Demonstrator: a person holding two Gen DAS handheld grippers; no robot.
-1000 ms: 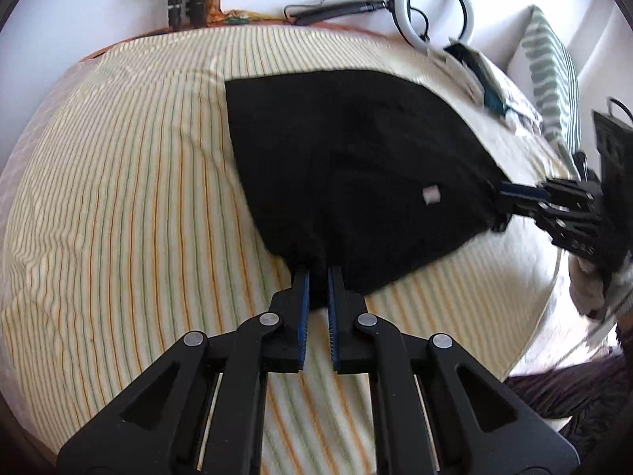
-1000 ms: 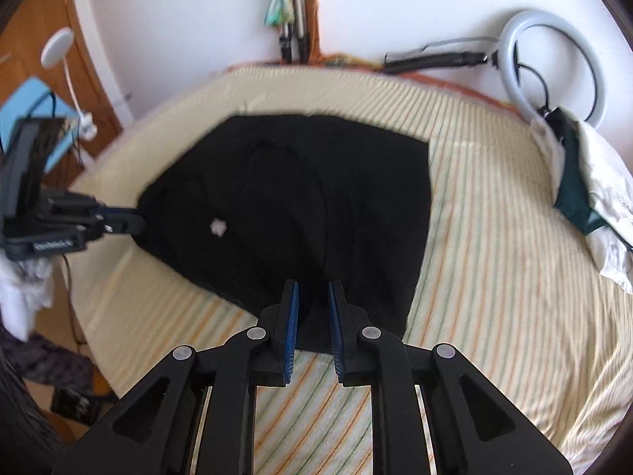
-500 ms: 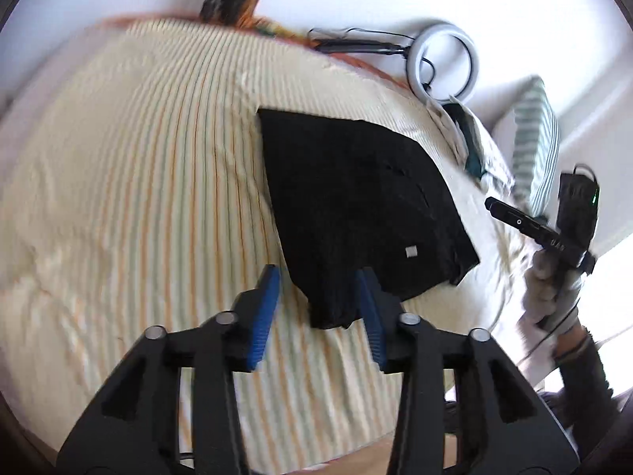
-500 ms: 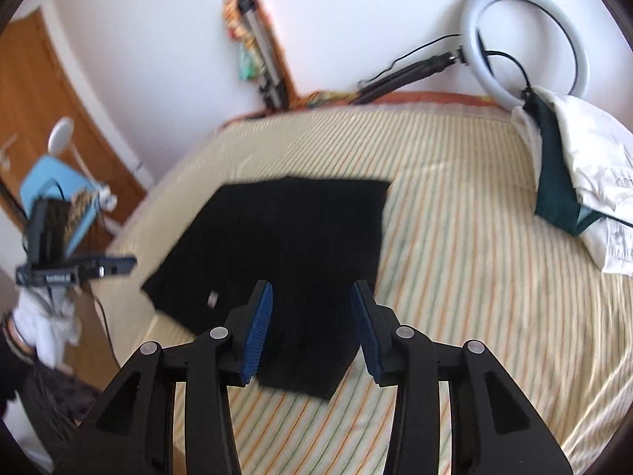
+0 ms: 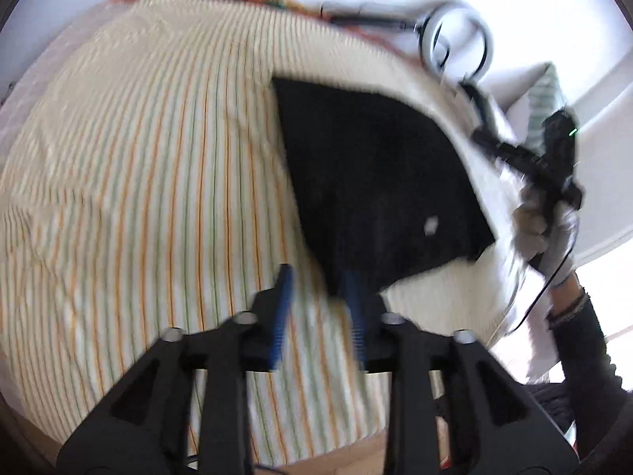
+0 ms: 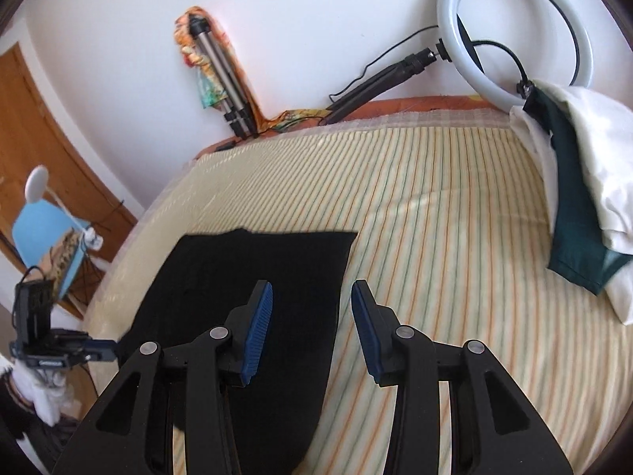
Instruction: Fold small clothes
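Note:
A black garment (image 5: 376, 182) lies flat on the striped bed (image 5: 138, 178), with a small white tag showing near its right edge. My left gripper (image 5: 318, 308) is open and empty, its right finger over the garment's near corner. In the right wrist view the same black garment (image 6: 245, 277) lies below my right gripper (image 6: 312, 328), which is open, empty and raised above the bed (image 6: 435, 217). The right gripper also shows in the left wrist view (image 5: 526, 158), held in a gloved hand past the garment's right edge.
A ring light (image 6: 514, 35) on a stand leans at the wall behind the bed. A pile of white and dark green clothes (image 6: 581, 182) lies at the bed's right. A tripod (image 6: 225, 79) stands at the wall. A blue chair (image 6: 47, 237) is left of the bed.
Both grippers were shut on the black garment's corners a second ago. They have opened, let it go and lifted away. The garment now lies flat on the bed.

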